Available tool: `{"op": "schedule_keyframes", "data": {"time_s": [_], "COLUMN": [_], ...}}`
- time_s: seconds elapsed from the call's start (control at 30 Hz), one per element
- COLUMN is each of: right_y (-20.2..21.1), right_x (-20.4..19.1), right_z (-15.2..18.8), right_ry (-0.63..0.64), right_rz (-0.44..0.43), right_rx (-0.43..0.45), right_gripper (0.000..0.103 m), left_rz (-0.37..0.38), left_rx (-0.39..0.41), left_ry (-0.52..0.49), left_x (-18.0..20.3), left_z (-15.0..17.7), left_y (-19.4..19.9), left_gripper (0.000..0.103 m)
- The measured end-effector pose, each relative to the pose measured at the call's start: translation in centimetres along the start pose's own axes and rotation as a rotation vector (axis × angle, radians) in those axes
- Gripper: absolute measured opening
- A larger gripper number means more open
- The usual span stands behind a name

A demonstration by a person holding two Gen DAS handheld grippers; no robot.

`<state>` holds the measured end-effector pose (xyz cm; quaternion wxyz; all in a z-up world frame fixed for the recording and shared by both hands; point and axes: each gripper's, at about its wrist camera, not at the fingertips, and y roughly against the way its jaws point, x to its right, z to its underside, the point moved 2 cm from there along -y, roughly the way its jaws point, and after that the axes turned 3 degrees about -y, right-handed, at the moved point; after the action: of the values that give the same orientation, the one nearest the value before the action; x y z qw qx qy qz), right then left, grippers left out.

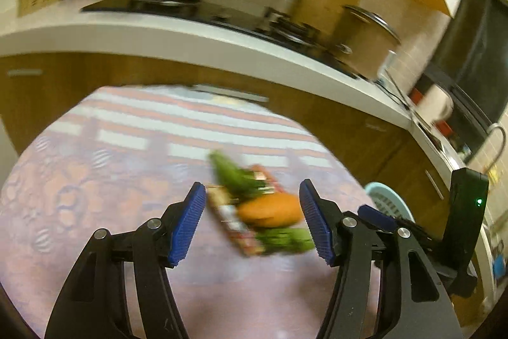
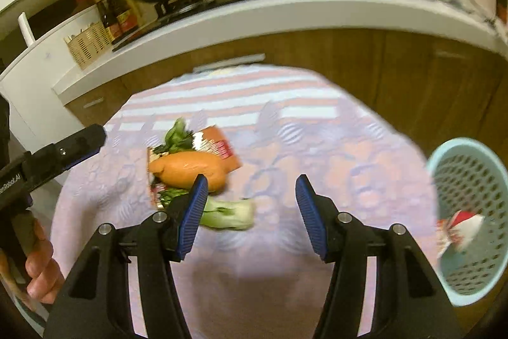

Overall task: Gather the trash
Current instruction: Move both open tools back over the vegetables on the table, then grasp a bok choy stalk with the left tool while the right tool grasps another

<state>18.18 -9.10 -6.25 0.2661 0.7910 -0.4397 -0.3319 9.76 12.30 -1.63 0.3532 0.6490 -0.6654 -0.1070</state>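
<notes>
Kitchen table (image 2: 285,275): both grippers, left (image 1: 252,218) & right (image 2: 250,212), hang half-open, empty, over veg scraps (image 2: 187,170) w/ wrappers; basket (image 2: 470,180) nearby for trash.

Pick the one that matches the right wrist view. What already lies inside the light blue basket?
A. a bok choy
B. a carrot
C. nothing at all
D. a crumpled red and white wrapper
D: a crumpled red and white wrapper lies inside the light blue basket, while the carrot and bok choy are on the table.
</notes>
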Motion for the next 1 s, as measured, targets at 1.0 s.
{"op": "schedule_keyframes", "data": {"time_s": [1.0], "right_y": [1.8], "right_x": [-6.6], "right_z": [6.0], "right_ry": [0.361], "right_rz": [-0.148], "right_rx": [-0.107], "right_gripper": [0.054], "left_rz": [0.082], "left_rx": [-0.100], "left_ry": [-0.019], "left_x": [-1.1], "left_z": [1.7], "left_y": [-4.2], "left_gripper": [0.041]}}
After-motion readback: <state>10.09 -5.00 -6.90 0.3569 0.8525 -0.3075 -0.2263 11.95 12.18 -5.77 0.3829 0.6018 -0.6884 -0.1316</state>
